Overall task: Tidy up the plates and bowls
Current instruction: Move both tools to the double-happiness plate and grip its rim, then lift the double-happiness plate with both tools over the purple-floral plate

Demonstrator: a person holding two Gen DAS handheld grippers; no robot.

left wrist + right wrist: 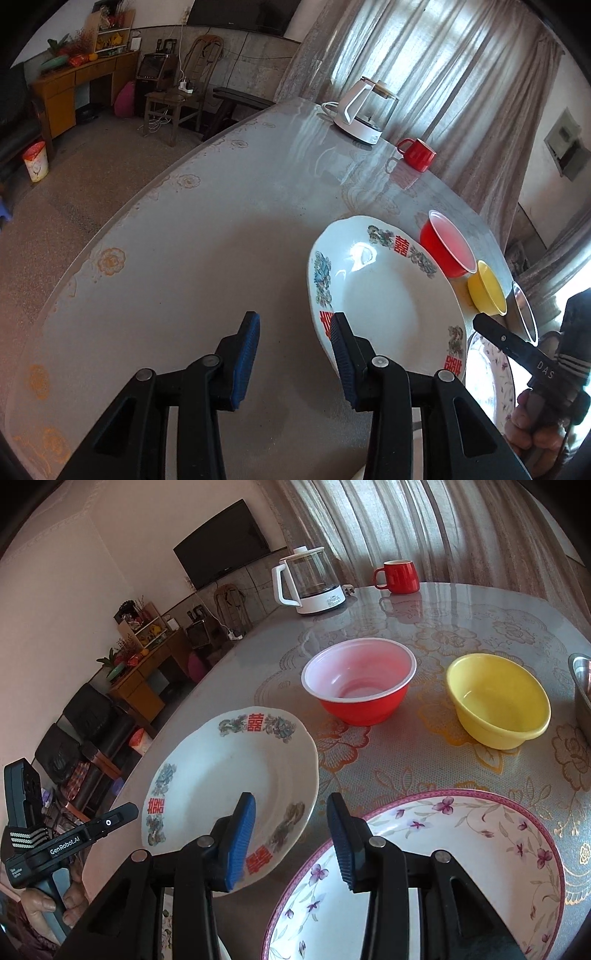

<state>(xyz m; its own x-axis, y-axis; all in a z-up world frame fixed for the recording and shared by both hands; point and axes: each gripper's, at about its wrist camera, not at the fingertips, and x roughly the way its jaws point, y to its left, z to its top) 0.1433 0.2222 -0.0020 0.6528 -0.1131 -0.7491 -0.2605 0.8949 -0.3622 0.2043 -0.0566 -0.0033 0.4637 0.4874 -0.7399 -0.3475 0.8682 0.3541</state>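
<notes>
Premises: a lived-in home, living and dining room. Evidence: wall television (222, 543), wooden sideboard (79, 86), chair (180, 99), curtains (424, 524). Dining table (192, 236) carries kettle (308, 581) and mug (397, 576).

On the glass-topped round table (424, 760), the white dragon-patterned plate (229, 775) lies left of the pink-rimmed floral plate (461, 849), with the red plastic bowl (358, 686) and yellow plastic bowl (498, 701) behind them.
</notes>
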